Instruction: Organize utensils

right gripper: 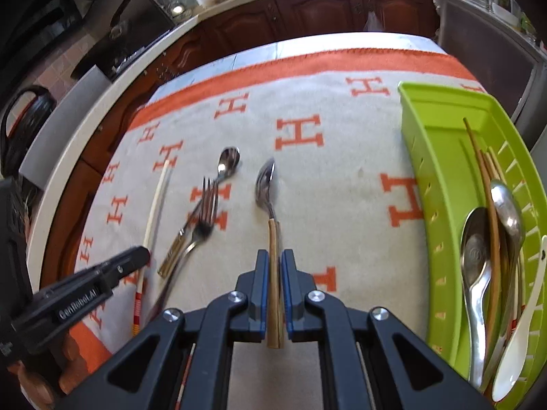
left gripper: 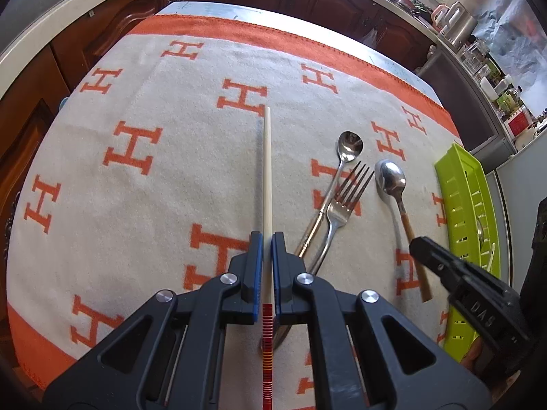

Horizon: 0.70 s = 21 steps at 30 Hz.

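Note:
My left gripper (left gripper: 267, 239) is shut on a pale chopstick (left gripper: 267, 171) with a red-striped end, which points away over the cloth. My right gripper (right gripper: 274, 256) is shut on the wooden handle of a steel spoon (right gripper: 266, 184), its bowl pointing away. From the left wrist view that spoon (left gripper: 391, 177) and the right gripper's black finger (left gripper: 427, 251) appear on the right. A fork (left gripper: 345, 198) and a small spoon (left gripper: 348, 145) lie crossed between the two grippers. In the right wrist view the chopstick (right gripper: 155, 205), the fork (right gripper: 205, 212) and the small spoon (right gripper: 227, 162) lie to the left.
A green slotted tray (right gripper: 434, 177) at the right edge of the table holds several spoons and chopsticks; its edge (left gripper: 458, 184) also shows beside the left gripper. A grey cloth with orange H marks (left gripper: 136, 143) covers the table. Dark wooden cabinets and a crowded counter stand behind.

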Each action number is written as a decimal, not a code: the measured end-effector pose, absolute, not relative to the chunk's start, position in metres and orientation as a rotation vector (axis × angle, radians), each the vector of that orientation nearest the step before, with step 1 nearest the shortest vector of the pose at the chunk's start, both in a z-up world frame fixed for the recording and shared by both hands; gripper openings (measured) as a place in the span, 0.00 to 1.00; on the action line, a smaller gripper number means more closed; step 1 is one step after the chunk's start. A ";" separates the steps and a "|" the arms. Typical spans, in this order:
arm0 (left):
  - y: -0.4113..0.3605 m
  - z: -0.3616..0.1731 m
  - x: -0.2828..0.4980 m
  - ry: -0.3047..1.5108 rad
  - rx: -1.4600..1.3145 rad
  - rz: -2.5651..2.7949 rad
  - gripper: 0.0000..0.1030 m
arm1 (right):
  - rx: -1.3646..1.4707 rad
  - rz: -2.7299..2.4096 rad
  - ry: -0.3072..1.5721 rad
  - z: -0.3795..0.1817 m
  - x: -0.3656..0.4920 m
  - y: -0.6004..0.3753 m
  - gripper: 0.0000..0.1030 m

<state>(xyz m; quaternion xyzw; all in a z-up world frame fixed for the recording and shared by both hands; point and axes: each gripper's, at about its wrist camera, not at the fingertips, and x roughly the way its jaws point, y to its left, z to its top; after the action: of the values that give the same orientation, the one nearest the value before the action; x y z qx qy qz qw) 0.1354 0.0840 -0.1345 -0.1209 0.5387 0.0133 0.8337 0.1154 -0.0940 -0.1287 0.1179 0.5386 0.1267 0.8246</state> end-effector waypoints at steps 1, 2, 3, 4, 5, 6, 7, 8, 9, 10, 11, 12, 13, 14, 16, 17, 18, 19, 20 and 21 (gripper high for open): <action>0.084 -0.135 0.134 1.146 -0.257 0.030 0.03 | 0.233 0.281 1.161 -0.131 0.114 -0.092 0.07; 0.084 -0.136 0.133 1.150 -0.259 0.032 0.03 | 0.223 0.291 1.175 -0.133 0.112 -0.091 0.07; 0.085 -0.137 0.133 1.154 -0.261 0.036 0.03 | 0.217 0.302 1.184 -0.134 0.111 -0.090 0.07; 0.085 -0.138 0.132 1.157 -0.263 0.038 0.03 | 0.208 0.322 1.199 -0.134 0.109 -0.088 0.07; 0.086 -0.138 0.131 1.159 -0.264 0.040 0.03 | 0.200 0.339 1.214 -0.135 0.108 -0.087 0.08; 0.086 -0.138 0.131 1.160 -0.266 0.042 0.03 | 0.195 0.347 1.221 -0.136 0.108 -0.086 0.08; 0.086 -0.138 0.131 1.163 -0.268 0.042 0.03 | 0.195 0.347 1.216 -0.135 0.107 -0.086 0.08; 0.087 -0.139 0.131 1.165 -0.270 0.042 0.03 | 0.199 0.349 1.205 -0.134 0.108 -0.086 0.08; 0.087 -0.139 0.131 1.166 -0.270 0.042 0.03 | 0.204 0.353 1.195 -0.134 0.110 -0.087 0.09; 0.087 -0.140 0.131 1.167 -0.270 0.043 0.03 | 0.210 0.352 1.181 -0.133 0.112 -0.087 0.11; 0.087 -0.140 0.131 1.169 -0.271 0.043 0.03 | 0.207 0.344 1.167 -0.132 0.115 -0.087 0.14; 0.087 -0.140 0.131 1.170 -0.273 0.042 0.03 | 0.200 0.336 1.152 -0.131 0.118 -0.087 0.16; 0.088 -0.141 0.131 1.171 -0.275 0.042 0.03 | 0.195 0.329 1.140 -0.131 0.122 -0.087 0.18; 0.088 -0.141 0.131 1.171 -0.277 0.041 0.03 | 0.190 0.325 1.132 -0.131 0.126 -0.086 0.18; 0.089 -0.141 0.131 1.170 -0.280 0.040 0.03 | 0.188 0.331 1.133 -0.133 0.134 -0.082 0.18; 0.090 -0.141 0.131 1.169 -0.281 0.040 0.03 | 0.187 0.337 1.134 -0.135 0.137 -0.080 0.18; 0.091 -0.141 0.131 1.169 -0.283 0.039 0.03 | 0.182 0.337 1.137 -0.136 0.139 -0.078 0.18; 0.092 -0.141 0.132 1.169 -0.284 0.039 0.03 | 0.173 0.336 1.137 -0.137 0.141 -0.075 0.18; 0.093 -0.142 0.132 1.169 -0.288 0.038 0.03 | 0.165 0.339 1.126 -0.136 0.143 -0.072 0.18; 0.093 -0.142 0.133 1.169 -0.291 0.038 0.03 | 0.154 0.343 1.122 -0.136 0.144 -0.069 0.18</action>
<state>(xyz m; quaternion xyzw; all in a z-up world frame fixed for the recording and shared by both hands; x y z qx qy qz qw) 0.1328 0.0933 -0.1424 -0.1367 0.5497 0.0179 0.8239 0.1441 -0.0689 -0.1361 0.0727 0.5288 0.1617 0.8300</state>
